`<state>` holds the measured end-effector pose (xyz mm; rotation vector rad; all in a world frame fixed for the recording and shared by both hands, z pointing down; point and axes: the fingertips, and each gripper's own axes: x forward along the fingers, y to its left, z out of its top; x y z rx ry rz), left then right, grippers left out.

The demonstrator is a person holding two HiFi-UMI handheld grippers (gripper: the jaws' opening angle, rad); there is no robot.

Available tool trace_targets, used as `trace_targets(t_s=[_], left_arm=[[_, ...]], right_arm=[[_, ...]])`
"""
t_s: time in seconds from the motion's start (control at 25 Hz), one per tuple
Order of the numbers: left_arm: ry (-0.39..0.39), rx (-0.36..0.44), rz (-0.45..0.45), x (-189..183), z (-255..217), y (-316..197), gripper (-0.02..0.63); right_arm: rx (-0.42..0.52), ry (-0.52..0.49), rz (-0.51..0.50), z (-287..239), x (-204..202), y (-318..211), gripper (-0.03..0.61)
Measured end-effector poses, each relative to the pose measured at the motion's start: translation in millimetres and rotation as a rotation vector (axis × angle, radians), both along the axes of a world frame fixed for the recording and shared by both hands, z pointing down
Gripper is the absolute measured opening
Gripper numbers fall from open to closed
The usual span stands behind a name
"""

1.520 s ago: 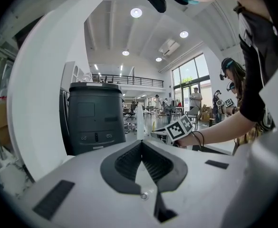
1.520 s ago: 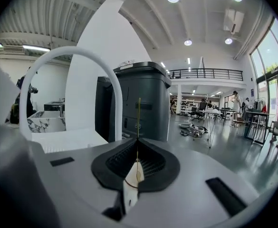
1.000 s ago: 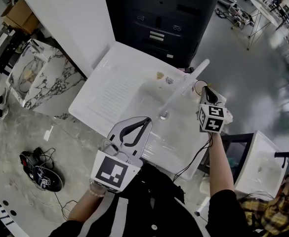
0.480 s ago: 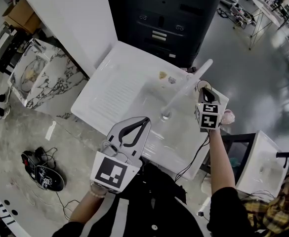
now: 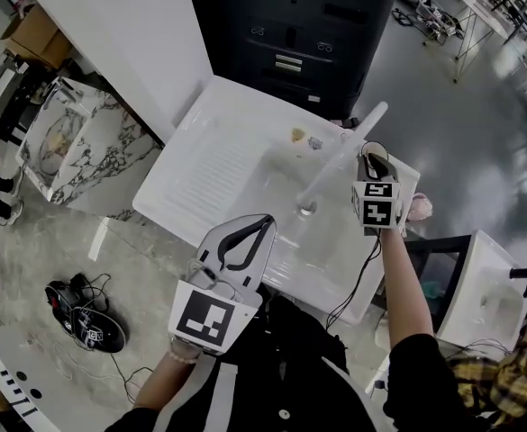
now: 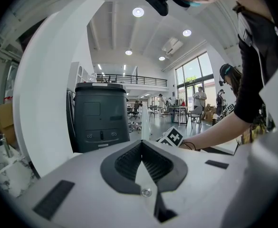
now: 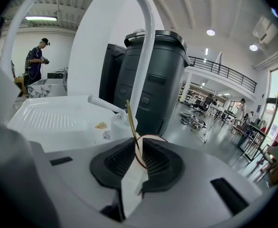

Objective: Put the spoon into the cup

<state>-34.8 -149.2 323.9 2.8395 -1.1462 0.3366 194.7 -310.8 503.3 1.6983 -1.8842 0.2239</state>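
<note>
While tipped down over the cup, right tongs opening around the spoon; left tongs together, empty, near level.

The cup stands at the sink's right end, spoon in it; a bin stands behind.

Ceiling lights glare brightly; fisheye bends and darkens the edges

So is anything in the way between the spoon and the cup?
Nothing visible. The spoon stands between the opening jaws of the right gripper, its lower end at the rim of the cup just beyond. The faucet rises farther back, clear of both.
</note>
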Motion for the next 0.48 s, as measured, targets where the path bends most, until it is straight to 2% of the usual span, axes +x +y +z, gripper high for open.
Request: trace_targets(t_s=[0.16, 0.36, 0.48], left_arm=[[0.000, -0.002, 0.004, 0, 1, 0, -0.003], [0.010, -0.005, 0.018, 5, 1, 3, -0.003], [0.012, -0.004, 0.030, 9, 1, 2, -0.003]], right_arm=[[0.005, -0.015, -0.005, -1, -2, -1, 0.056], [0.019, -0.069, 0.032, -7, 1, 4, 0.124], [0.029, -0.104, 0.051, -13, 3, 9, 0.129]])
